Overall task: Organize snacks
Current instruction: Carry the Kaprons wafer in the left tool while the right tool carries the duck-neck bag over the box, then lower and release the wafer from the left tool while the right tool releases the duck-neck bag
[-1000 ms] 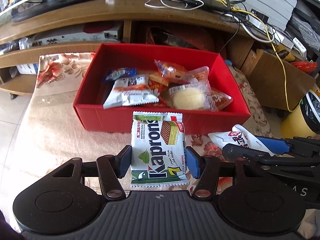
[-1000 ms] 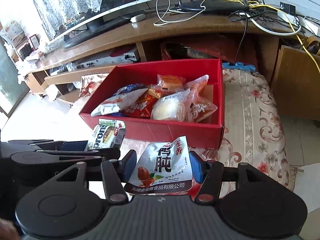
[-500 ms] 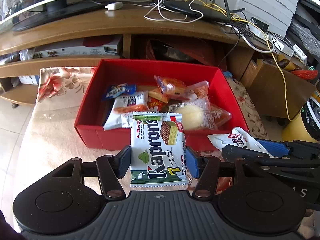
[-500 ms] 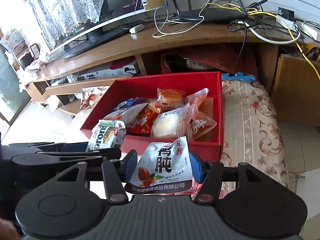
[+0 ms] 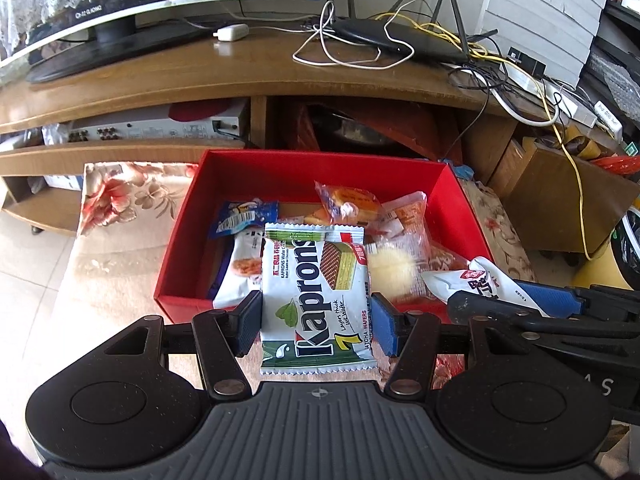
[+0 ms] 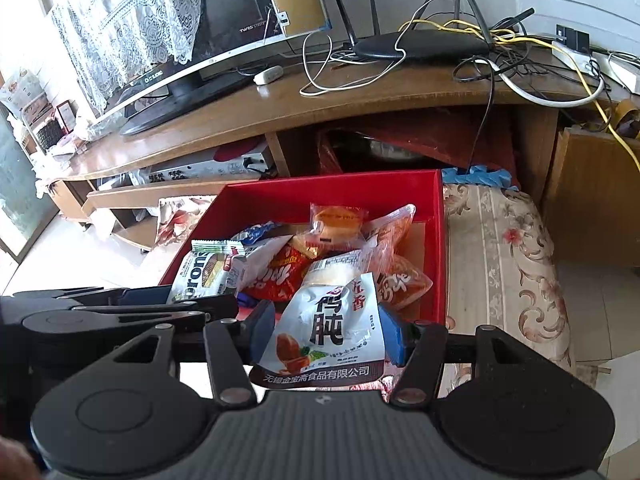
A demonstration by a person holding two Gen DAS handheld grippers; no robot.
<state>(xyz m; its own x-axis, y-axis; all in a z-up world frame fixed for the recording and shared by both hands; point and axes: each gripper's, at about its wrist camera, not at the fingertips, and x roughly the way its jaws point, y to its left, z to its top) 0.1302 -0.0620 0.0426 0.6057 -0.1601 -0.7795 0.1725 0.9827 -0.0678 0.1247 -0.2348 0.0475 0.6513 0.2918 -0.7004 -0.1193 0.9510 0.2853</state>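
My left gripper point(image 5: 316, 322) is shut on a white and green Kaprons wafer packet point(image 5: 316, 296), held upright over the near wall of the red box point(image 5: 320, 172). My right gripper point(image 6: 326, 330) is shut on a white pouch with Chinese print point(image 6: 332, 328), over the box's near right part. The red box point(image 6: 332, 192) holds several snack packets, among them a round bun in clear wrap point(image 5: 390, 266) and an orange cake packet point(image 6: 338, 220). Each gripper shows in the other's view: the right one point(image 5: 532, 304) beside the wafer packet, the left one point(image 6: 160, 300) at the left.
The box sits on a floral cloth point(image 6: 504, 248) over a low surface. Behind it stands a wooden TV stand point(image 5: 240, 76) with a television point(image 6: 208, 12), a router point(image 6: 420, 46) and tangled cables. A cardboard box point(image 5: 560, 200) stands at the right.
Both grippers have moved forward and slightly up with their packets, from in front of the red box to over its near wall. Their grips are unchanged.
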